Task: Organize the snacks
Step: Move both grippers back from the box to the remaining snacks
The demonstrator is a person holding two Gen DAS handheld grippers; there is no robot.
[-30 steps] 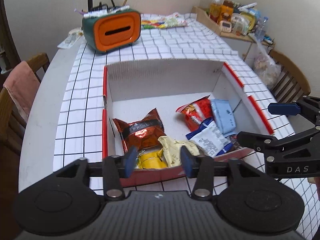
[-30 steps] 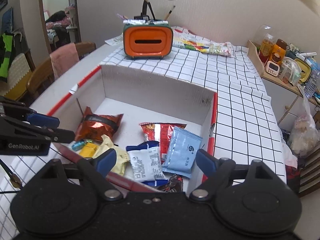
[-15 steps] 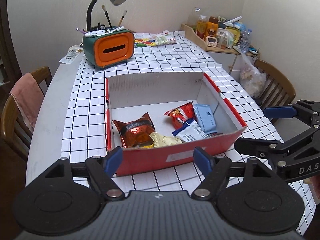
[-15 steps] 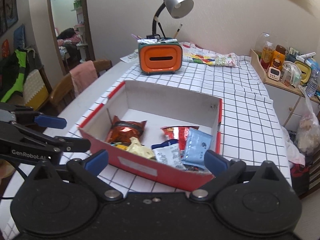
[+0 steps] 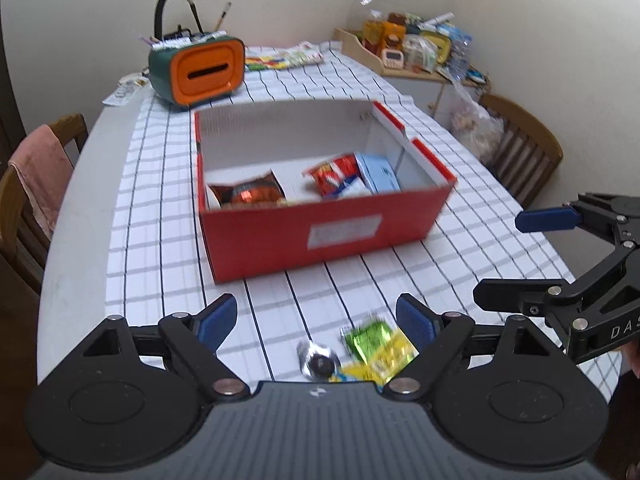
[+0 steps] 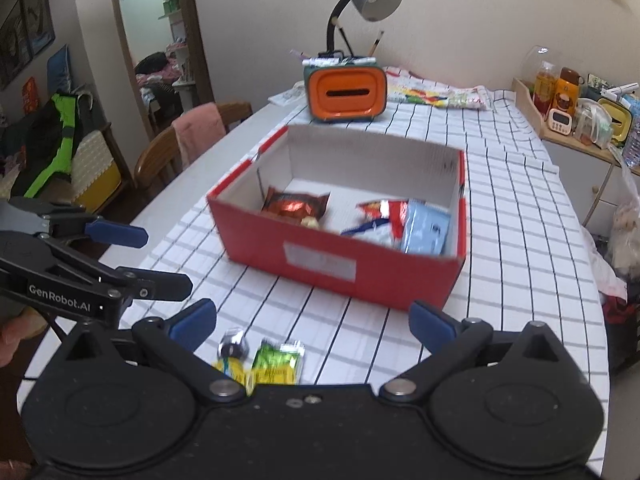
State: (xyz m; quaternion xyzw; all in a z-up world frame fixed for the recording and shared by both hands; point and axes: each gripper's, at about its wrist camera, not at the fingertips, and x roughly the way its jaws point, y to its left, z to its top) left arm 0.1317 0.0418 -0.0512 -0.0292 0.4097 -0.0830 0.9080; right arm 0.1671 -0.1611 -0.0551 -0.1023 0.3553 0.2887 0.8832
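Hovering with both claws spread and empty, your left gripper [image 5: 316, 318], whose jaws have just been opening, and right gripper [image 6: 312, 322] straddle loose snack packets [image 5: 376, 346] on the tablecloth. Beyond, the red box [image 5: 320, 228] holds sorted snacks, so these likely go next.

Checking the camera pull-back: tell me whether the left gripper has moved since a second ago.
Yes. The left gripper has backed away from the red box; its fingers sat at the box's near rim, now over tablecloth short of it, jaws just opened wider, nothing between.
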